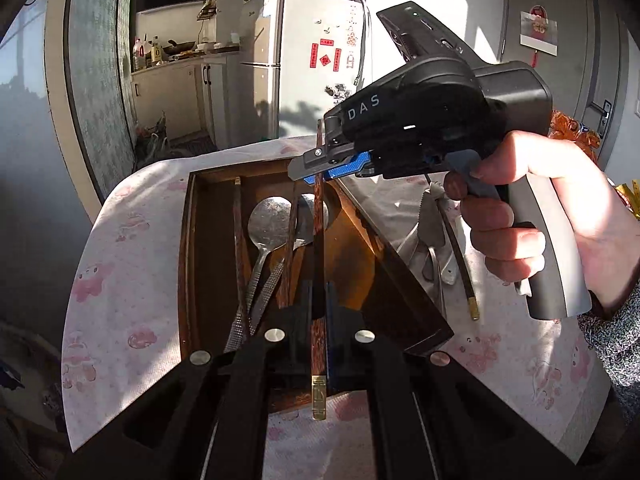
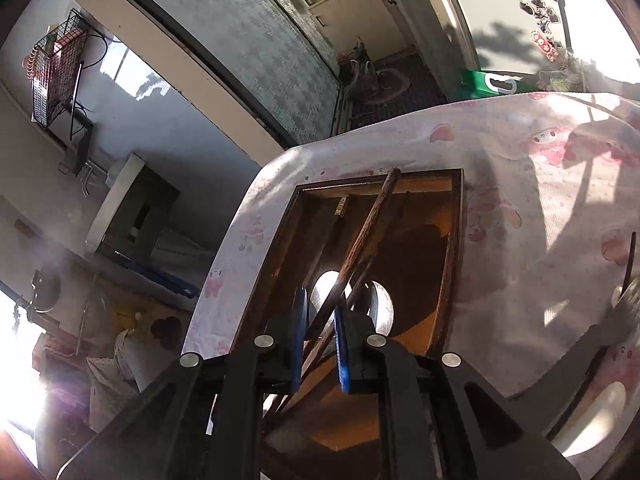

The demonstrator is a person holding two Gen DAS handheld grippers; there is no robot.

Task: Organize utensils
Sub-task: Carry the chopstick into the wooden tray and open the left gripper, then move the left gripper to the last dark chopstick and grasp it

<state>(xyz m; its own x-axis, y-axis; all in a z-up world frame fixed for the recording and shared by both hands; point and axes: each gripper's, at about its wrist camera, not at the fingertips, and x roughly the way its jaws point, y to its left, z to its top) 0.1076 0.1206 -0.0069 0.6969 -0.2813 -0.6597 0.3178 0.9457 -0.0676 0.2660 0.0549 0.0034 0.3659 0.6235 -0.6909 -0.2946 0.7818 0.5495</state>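
Observation:
A dark wooden chopstick (image 1: 319,248) with a brass end runs lengthwise over an open wooden box (image 1: 192,248). My left gripper (image 1: 319,312) is shut on its near part. My right gripper (image 1: 320,168) hovers over the far end, and the chopstick passes between its blue pads. In the right wrist view the right gripper (image 2: 322,344) stands slightly apart around the chopstick (image 2: 360,252); contact is unclear. Two metal spoons (image 1: 268,220) and other chopsticks (image 1: 238,240) lie in the box (image 2: 456,248).
The box sits on a table with a pink-patterned white cloth (image 1: 120,280). Right of the box lie more metal utensils (image 1: 434,236) and a dark chopstick with a brass tip (image 1: 460,264). A fridge (image 1: 312,40) and kitchen counter stand beyond.

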